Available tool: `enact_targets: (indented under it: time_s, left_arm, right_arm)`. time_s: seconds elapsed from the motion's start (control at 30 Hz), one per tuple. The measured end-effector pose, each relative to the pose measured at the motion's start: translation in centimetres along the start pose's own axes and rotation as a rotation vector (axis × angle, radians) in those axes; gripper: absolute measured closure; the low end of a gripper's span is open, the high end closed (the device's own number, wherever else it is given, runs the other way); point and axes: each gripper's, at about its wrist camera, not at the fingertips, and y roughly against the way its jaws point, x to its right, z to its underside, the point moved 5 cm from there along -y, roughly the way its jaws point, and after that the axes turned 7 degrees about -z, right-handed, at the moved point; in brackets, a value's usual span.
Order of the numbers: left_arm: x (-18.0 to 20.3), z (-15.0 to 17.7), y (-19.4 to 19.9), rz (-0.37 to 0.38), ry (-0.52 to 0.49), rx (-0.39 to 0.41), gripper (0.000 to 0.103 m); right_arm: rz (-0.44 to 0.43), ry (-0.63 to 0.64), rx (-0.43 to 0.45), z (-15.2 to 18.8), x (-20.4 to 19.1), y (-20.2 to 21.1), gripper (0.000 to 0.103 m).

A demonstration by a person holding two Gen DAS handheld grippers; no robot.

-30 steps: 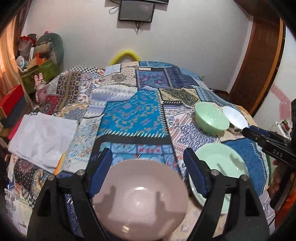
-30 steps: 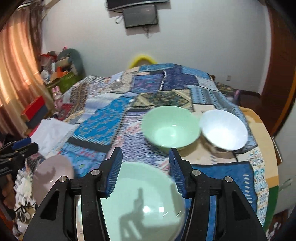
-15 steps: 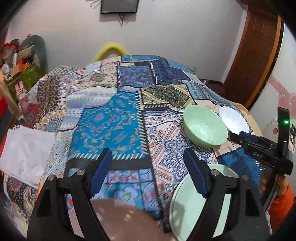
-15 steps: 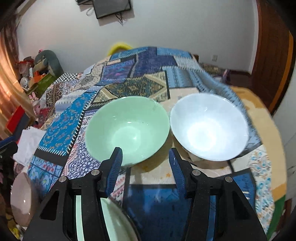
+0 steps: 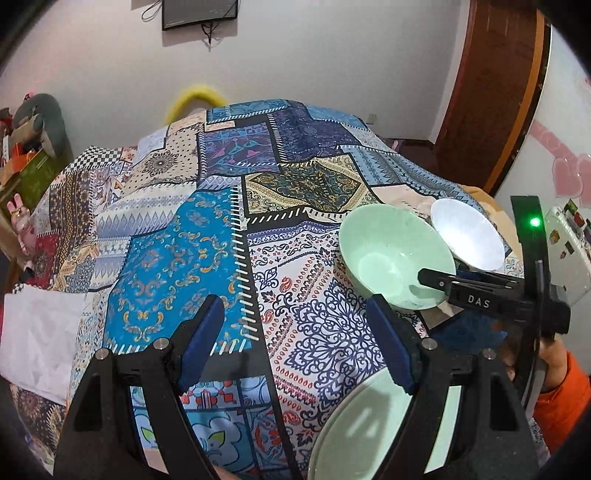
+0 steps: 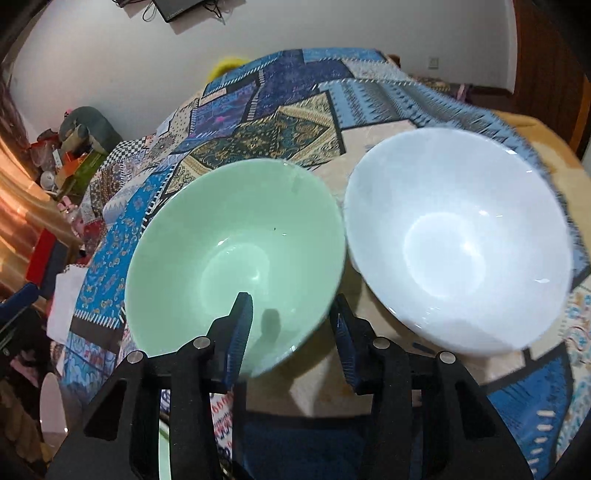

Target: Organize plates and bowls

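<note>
On the patchwork bedspread [image 5: 207,236], toward its right side, sits the green bowl [image 6: 236,254], upright, with the white bowl [image 6: 458,240] just to its right, the two rims touching or all but touching. The right gripper [image 6: 291,325] straddles the green bowl's near rim: its left finger reaches inside the bowl over the near wall, its right finger stands outside the rim, and the jaws are spread wide with clear gaps to the rim on both sides, so nothing is clamped. From the left wrist view that same gripper shows as a black arm lettered DAS, its tip over the green bowl's right edge.

Nearer, at the bottom right of the left wrist view, lies a pale green plate [image 5: 354,435], flat on the bedspread. The left gripper [image 5: 295,336] hovers above the cloth to the left of the bowls, jaws wide apart and empty, its right finger overlapping the plate's far rim in view. A white cloth [image 5: 37,332] lies at the bedspread's left edge. On the far wall hangs a dark screen [image 5: 199,13], and a brown wooden door [image 5: 491,92] stands at the far right.
</note>
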Motion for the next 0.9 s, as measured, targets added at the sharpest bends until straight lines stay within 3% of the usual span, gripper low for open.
enact_targets:
  time_s: [0.13,0.4,0.67,0.9]
  left_arm:
    - [0.4,-0.2,-1.2,-0.006,-0.007,-0.025,0.024]
    - [0.7,-0.5,-4.2,0.002,0.027,-0.091,0.024]
    - [1.5,0.2,-7.0,-0.026,0.0,-0.166,0.024]
    - [3.0,0.9,-9.6,-0.01,-0.041,-0.251,0.055]
  right_arm:
    - [-0.008,0.017,-0.012,-0.3,0.0,-0.6,0.076]
    - [-0.059,0.144,-0.047,0.1,-1.7,-1.0,0.077]
    - [-0.11,0.248,-0.083,0.7,-3.0,-1.0,0.077]
    - [-0.131,0.208,-0.104,0.5,-2.6,-1.5,0.077]
